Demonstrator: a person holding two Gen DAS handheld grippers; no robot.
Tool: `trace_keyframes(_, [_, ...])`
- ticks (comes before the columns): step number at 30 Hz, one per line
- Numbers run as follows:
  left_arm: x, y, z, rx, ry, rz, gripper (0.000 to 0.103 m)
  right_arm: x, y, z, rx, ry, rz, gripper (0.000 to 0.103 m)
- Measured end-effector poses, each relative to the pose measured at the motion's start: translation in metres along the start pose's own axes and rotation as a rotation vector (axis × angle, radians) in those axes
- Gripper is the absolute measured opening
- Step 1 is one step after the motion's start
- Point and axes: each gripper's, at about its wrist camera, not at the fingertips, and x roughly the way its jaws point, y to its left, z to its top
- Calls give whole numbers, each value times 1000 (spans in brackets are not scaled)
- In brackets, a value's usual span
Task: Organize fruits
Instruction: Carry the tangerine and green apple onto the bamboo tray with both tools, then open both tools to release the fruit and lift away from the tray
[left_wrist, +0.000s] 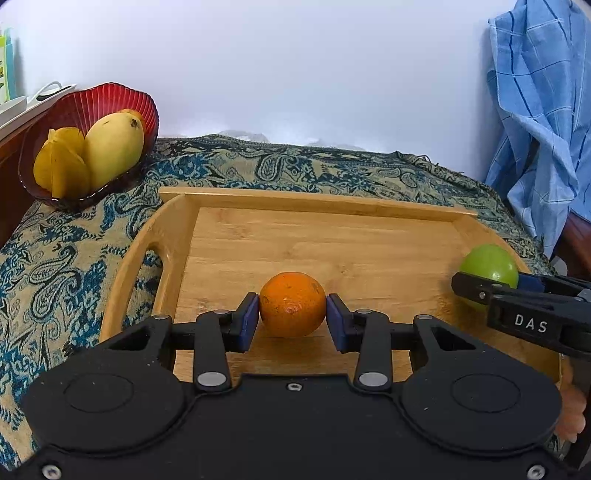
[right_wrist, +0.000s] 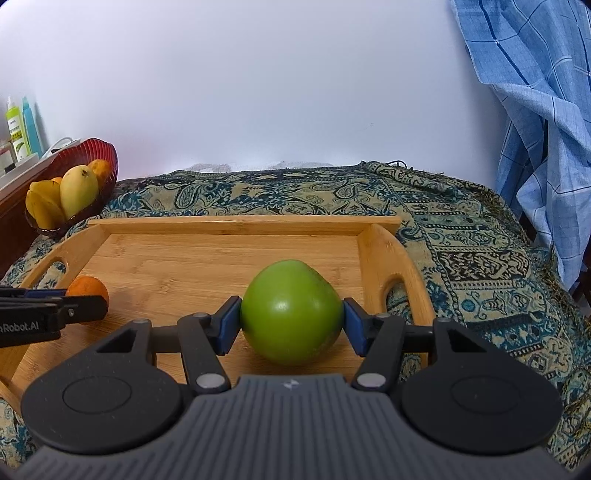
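Note:
My left gripper (left_wrist: 291, 317) is shut on an orange (left_wrist: 292, 304) that rests low on the wooden tray (left_wrist: 317, 232). My right gripper (right_wrist: 291, 325) is shut on a green apple (right_wrist: 291, 312) near the tray's right end (right_wrist: 384, 258). The apple (left_wrist: 489, 266) and the right gripper show at the right of the left wrist view. The orange (right_wrist: 86, 290) and the left gripper's finger show at the left of the right wrist view. A red bowl (left_wrist: 96, 107) at the back left holds a mango (left_wrist: 112, 147) and a starfruit (left_wrist: 61, 162).
A paisley cloth (left_wrist: 258, 170) covers the table. A blue checked cloth (left_wrist: 535, 110) hangs at the right. Bottles (right_wrist: 20, 125) stand on a shelf at the far left. A white wall is behind.

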Motion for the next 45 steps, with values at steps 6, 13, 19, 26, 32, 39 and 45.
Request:
trace_keyframes(6, [1, -1, -1, 5, 3, 7, 38, 0, 0, 0, 1, 4, 1, 61])
trace_keyframes(13, [2, -1, -1, 16, 5, 10, 38, -1, 0, 1, 0, 12, 2, 61])
trace_keyframes(19, [2, 3, 0, -15, 12, 0, 38, -1, -3, 2, 6, 25, 13, 61])
trace_keyframes(26, [-4, 2, -1, -20, 5, 22, 58, -5, -1, 3, -9, 44, 55, 83])
trace_keyframes(32, [-16, 2, -2, -23, 5, 18, 74, -8, -3, 1, 12, 66, 74, 94])
trace_keyframes(39, [-31, -1, -14, -13, 8, 25, 81, -18, -4, -3, -4, 65, 87, 98])
trace_keyframes(45, [-44, -7, -24, 8, 12, 29, 84, -26, -3, -8, -6, 58, 97, 100])
